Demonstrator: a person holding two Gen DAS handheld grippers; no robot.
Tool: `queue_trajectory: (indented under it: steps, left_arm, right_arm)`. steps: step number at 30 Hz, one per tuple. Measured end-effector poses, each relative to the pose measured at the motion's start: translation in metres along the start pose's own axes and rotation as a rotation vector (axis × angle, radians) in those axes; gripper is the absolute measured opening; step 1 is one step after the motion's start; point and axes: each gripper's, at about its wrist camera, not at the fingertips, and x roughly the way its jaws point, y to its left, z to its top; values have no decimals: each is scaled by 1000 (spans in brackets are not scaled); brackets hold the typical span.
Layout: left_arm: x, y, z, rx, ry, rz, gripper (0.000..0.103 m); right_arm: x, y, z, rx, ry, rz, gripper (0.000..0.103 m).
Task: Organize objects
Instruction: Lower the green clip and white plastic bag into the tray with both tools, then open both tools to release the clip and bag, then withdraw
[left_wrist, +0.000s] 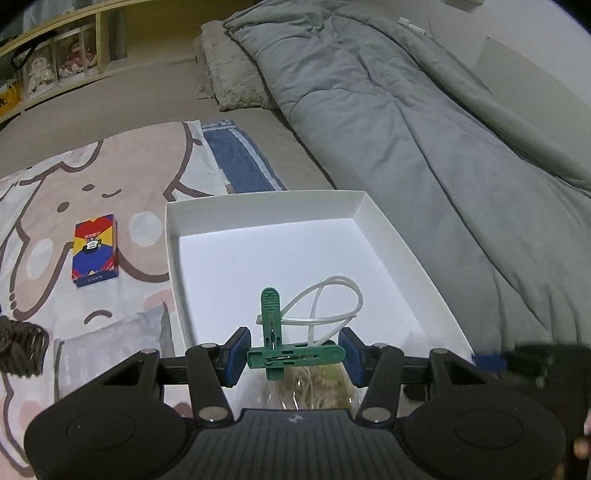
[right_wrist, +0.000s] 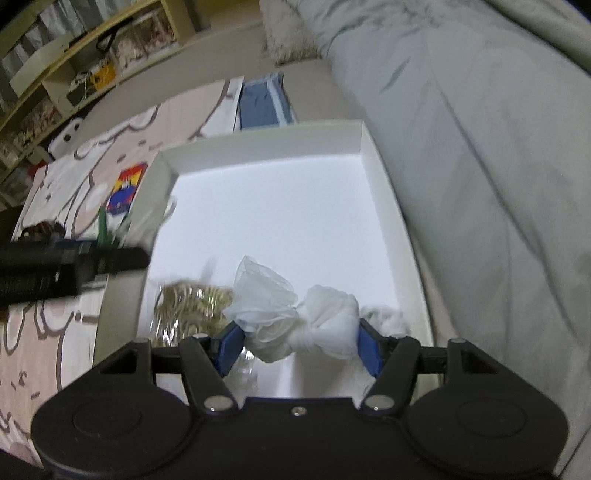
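Two grippers hang over the near edge of the white box (left_wrist: 360, 206) on the bed: the left gripper (left_wrist: 295, 354) has its jaws closed on a green clip (left_wrist: 280, 343) bearing a white looped cord (left_wrist: 332, 299). The right gripper (right_wrist: 301, 341) pinches a knotted white bag (right_wrist: 325, 328) above the box floor, and beside it lies what may be a crinkled clear packet (right_wrist: 192, 302), blurred. A card deck (left_wrist: 95, 254) rests on the blanket left of the box.

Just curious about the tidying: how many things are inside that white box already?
0 lying in the white box that I can see; green clip and white bundle are gripper-held above it. The near end is hidden.
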Motion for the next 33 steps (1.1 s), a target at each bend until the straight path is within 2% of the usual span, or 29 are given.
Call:
queue_trajectory:
  steps: [10,12,13,15,33]
  left_arm:
    - [32,17,12,-44,23,24,55]
    - [34,19,11,-49,27,50,78]
    - [33,20,10,-44,19,69,82]
    - [31,19,9,-16,15,86,82]
    - [3,16,-1,29,23,73,82]
  right_arm:
    - [6,-1,-17,-10,69,17,67]
    - [7,-1,-17,-15,75,9,72]
    - [7,-1,-16,-17,77,3,77]
    - [7,-1,-14,-14,69,-19,82]
    - [-17,0,-6,34,11,-58,83]
